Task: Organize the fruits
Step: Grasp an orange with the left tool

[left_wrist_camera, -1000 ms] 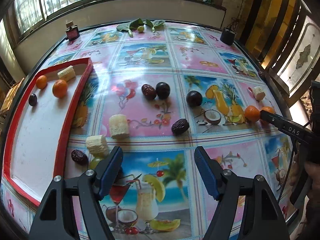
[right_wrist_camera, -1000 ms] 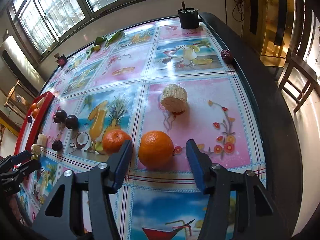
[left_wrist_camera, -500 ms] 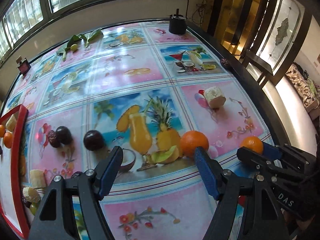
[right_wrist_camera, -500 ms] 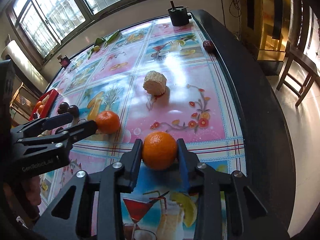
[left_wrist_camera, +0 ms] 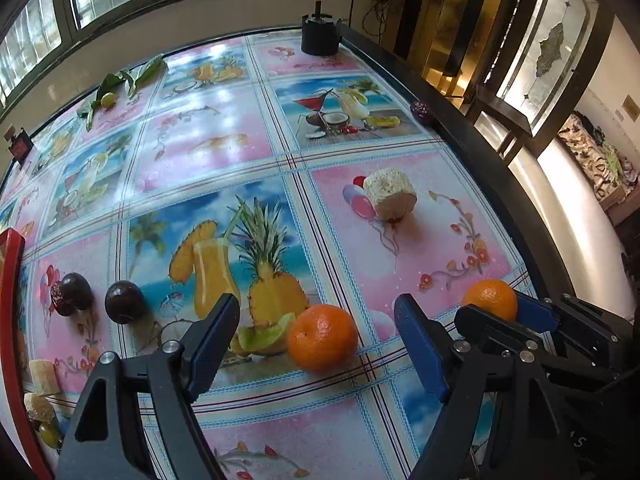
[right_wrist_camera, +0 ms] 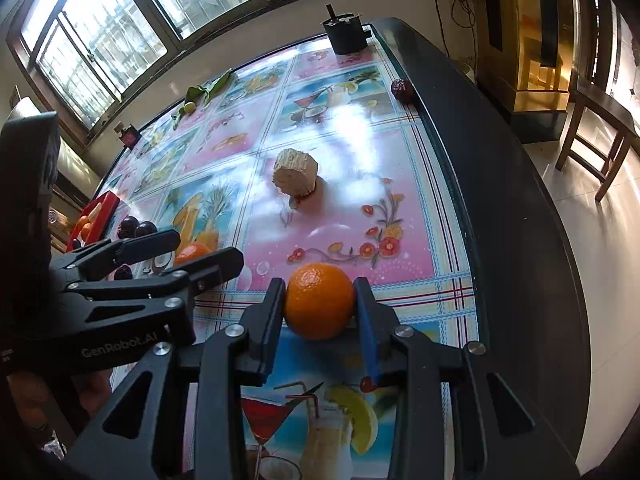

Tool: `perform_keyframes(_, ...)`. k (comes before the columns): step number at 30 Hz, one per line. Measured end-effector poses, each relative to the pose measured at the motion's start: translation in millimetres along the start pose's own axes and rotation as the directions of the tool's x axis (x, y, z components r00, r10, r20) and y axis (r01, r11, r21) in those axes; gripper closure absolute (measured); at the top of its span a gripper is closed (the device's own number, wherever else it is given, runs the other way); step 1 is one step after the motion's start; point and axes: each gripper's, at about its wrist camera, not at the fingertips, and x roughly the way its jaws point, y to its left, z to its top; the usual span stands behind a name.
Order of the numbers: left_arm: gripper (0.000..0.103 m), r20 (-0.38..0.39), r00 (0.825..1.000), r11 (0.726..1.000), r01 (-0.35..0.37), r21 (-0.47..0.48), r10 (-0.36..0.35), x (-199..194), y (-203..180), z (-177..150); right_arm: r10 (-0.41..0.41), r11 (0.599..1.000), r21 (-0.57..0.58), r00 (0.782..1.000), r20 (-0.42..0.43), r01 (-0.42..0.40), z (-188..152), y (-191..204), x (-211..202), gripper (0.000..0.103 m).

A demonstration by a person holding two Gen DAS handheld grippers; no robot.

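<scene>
Right tongs (right_wrist_camera: 320,300) are clamped on an orange (right_wrist_camera: 319,301), both blue pads pressed against its sides, near the bench's (left_wrist_camera: 240,152) right-hand edge; whether it is already lifted off the printed cloth cannot be told. Left tongs (left_wrist_camera: 316,332) stand wide open and hold nothing, their jaws set either side of a second orange (left_wrist_camera: 322,338) that rests on the bench and touches neither pad.

Sorting looks to be partly done. At the far left, the red-rimmed tray (right_wrist_camera: 102,205) already carries a few pieces, two small oranges and a pale chunk among them as far as the right wrist view shows.

Much is left out on the bench: two dark round fruits (left_wrist_camera: 125,302) with a wrinkled date beside them, a pale cut cylinder of fruit (left_wrist_camera: 390,199) toward the right, a lone date (left_wrist_camera: 422,111) up against the dark rim, and several pale chunks and small green pieces (left_wrist_camera: 42,376) just beside the tray. A green fruit on its leafy sprig (left_wrist_camera: 107,99) lies far back near the window, close to a black pot (left_wrist_camera: 320,36).

Judging by this, both oranges belong on the tray with the others, and every other kind is yet to be gathered.
</scene>
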Motion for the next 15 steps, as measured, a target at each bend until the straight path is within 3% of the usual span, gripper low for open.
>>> perform_keyframes(2,0.025,-0.019,1.000,1.000,0.001,-0.013,-0.001,4,4,-7,-0.001,1.000,0.000,1.000,0.002,0.001,0,0,0,0.066)
perform_keyframes(5,0.039,0.035,0.999,0.999,-0.029,0.021,0.028,1,6,-14,-0.012,1.000,-0.024,1.000,0.013,0.013,-1,2,0,0.066)
perform_keyframes(8,0.072,0.052,0.998,0.999,-0.019,0.026,0.017,-2,8,-14,-0.035,0.998,-0.047,0.999,0.027,0.036,-3,5,1,0.067)
perform_keyframes(15,0.073,0.041,0.999,1.000,-0.020,0.008,0.020,-12,13,-30,-0.033,0.998,-0.058,0.999,0.028,0.035,-8,8,-5,0.067)
